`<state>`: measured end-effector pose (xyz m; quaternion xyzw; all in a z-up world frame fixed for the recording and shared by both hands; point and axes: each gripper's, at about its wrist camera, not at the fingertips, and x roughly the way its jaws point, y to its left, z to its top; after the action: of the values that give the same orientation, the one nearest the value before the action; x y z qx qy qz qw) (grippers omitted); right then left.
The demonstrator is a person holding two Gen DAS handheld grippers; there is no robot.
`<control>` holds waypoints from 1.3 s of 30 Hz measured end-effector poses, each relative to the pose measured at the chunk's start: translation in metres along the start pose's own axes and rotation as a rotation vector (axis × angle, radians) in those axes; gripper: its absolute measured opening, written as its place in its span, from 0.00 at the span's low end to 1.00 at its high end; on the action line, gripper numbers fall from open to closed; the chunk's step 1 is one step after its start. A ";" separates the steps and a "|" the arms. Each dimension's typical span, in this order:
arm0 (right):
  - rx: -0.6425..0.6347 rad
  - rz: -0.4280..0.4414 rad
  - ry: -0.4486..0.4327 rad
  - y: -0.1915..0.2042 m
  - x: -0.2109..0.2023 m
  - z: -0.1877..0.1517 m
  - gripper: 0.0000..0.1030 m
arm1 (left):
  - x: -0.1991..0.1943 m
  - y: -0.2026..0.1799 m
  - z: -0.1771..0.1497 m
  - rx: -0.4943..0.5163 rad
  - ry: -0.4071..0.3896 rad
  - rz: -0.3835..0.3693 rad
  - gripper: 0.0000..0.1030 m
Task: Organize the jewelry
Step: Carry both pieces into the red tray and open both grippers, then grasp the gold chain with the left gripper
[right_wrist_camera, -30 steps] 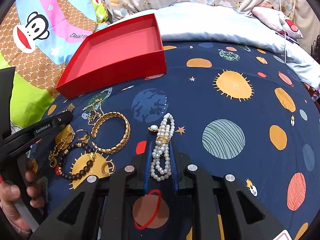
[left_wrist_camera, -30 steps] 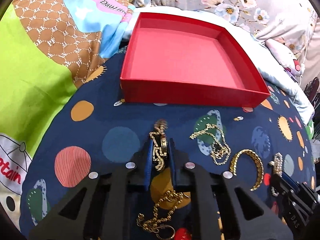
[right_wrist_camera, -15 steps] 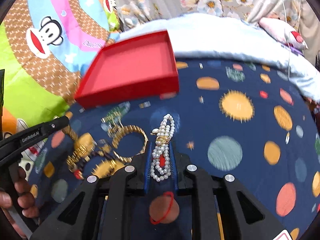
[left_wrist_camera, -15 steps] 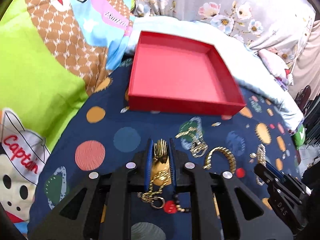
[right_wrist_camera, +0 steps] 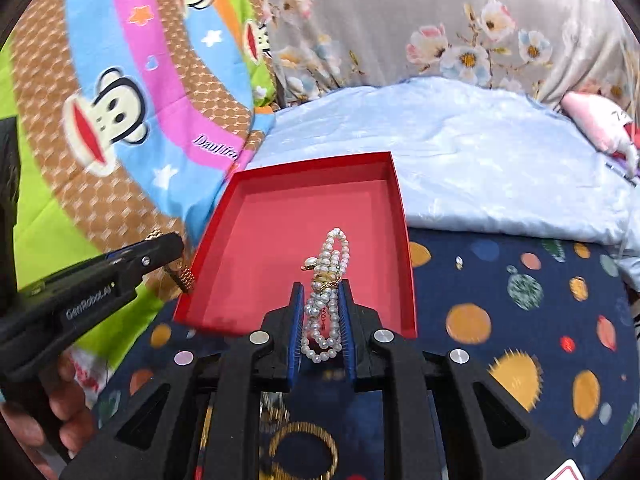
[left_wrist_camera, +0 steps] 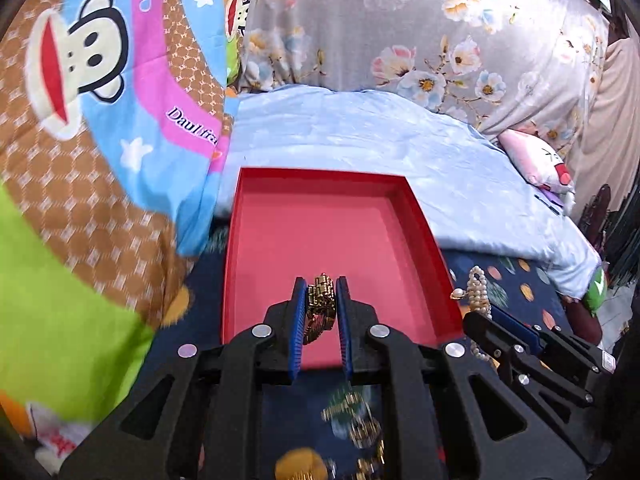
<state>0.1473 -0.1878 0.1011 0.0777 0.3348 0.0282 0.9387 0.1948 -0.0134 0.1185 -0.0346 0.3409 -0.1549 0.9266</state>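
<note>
My left gripper is shut on a gold link bracelet and holds it in the air over the near part of the open red box. My right gripper is shut on a white pearl bracelet and holds it above the near edge of the same red box. The right gripper and its pearls also show at the right of the left wrist view. The left gripper with the gold links shows at the left of the right wrist view. The box is bare inside.
The box lies on a dark blue bedspread with coloured planets. More gold jewelry lies below the grippers, blurred; a gold bangle is among it. A light blue sheet, cartoon blanket and floral pillows surround it.
Both grippers have lifted off the bedspread with their bracelets and moved forward to the red box. The rest of the jewelry has dropped below and behind them.
</note>
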 end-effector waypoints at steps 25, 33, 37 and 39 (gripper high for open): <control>0.003 -0.018 0.012 -0.010 0.000 -0.016 0.47 | 0.014 0.025 -0.007 -0.032 -0.010 0.120 0.71; 0.001 -0.047 0.075 -0.007 -0.047 -0.087 0.51 | -0.034 0.031 -0.076 -0.064 0.043 0.133 0.76; -0.004 -0.053 0.129 -0.003 -0.058 -0.123 0.51 | -0.045 0.028 -0.116 -0.072 0.099 0.126 0.76; 0.004 -0.052 0.150 -0.004 -0.061 -0.137 0.51 | -0.049 0.024 -0.134 -0.052 0.116 0.137 0.76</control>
<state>0.0139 -0.1804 0.0340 0.0683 0.4060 0.0089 0.9113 0.0803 0.0302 0.0424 -0.0259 0.3995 -0.0840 0.9125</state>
